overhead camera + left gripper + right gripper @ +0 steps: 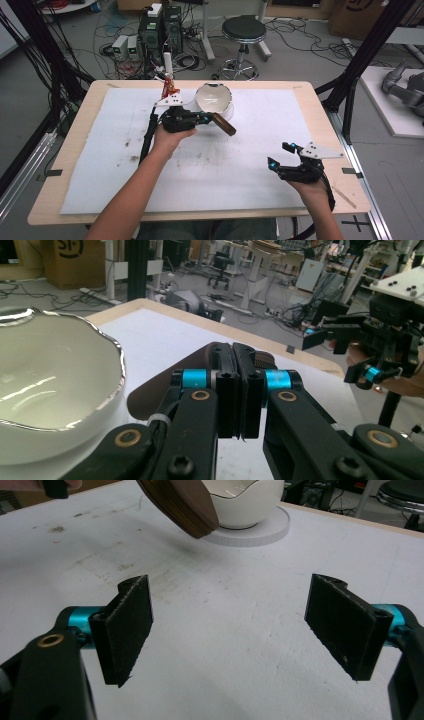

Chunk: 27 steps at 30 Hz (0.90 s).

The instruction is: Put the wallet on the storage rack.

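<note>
The left gripper [210, 119] has its jaws clamped on the edge of a flat brown wooden disc [224, 124], which hangs tilted in the air above the white sheet [250, 170] that covers the bench [320, 107]. In the left gripper view the two black pads meet almost flush, with the dark rim of the disc showing just behind them. The disc sits right beside a white bowl [214, 98] with a wavy, metal-edged rim; seen from the right gripper view, the bowl rests on a round white coaster [255, 532], and the disc's ridged edge overlaps the bowl's left side while clear of the sheet. Whether disc and bowl touch cannot be told. The right gripper [282, 154] rests low near the front right corner of the bench, well apart from the bowl, its jaws spread wide with nothing between them but stained white sheet.
</note>
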Each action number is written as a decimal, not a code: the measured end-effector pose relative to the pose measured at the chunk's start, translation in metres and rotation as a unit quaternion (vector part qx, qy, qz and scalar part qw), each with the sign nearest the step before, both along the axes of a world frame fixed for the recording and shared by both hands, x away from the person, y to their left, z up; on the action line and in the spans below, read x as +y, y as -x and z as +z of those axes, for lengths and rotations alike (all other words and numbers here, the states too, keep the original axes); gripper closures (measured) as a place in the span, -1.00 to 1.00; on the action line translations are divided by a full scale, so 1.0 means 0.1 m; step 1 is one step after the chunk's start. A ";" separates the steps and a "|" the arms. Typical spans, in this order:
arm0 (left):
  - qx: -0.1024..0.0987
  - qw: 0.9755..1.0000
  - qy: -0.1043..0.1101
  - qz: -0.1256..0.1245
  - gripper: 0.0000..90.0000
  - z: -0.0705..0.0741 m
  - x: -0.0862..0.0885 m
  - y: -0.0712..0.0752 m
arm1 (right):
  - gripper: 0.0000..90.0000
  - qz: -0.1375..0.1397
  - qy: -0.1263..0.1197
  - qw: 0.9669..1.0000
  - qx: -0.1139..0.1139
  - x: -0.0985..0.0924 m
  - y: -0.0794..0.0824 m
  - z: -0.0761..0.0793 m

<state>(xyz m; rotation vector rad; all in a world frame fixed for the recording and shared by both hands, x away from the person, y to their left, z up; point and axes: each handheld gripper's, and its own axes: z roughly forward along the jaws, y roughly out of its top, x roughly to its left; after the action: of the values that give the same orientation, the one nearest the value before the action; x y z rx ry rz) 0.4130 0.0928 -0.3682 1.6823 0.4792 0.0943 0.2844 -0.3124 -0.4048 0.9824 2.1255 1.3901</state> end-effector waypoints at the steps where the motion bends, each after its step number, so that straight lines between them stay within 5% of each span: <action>1: -0.001 1.000 -0.001 0.001 0.96 0.02 0.01 -0.02 | -0.57 0.000 0.000 1.000 0.000 0.00 0.00 0.00; 21: -0.016 0.999 -0.010 0.036 0.96 0.40 0.08 -0.46 | -0.57 0.000 0.003 1.000 -0.002 0.02 -0.01 0.01; 27: -0.009 0.999 -0.018 0.048 0.96 0.37 0.03 -0.61 | -0.57 -0.002 0.005 1.000 0.001 0.01 -0.02 -0.01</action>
<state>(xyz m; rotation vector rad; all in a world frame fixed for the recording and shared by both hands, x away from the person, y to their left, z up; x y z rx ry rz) 0.4743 0.0962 -0.3317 1.6923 0.5480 0.1896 0.2861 -0.3117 -0.4058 0.9827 2.1290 1.3762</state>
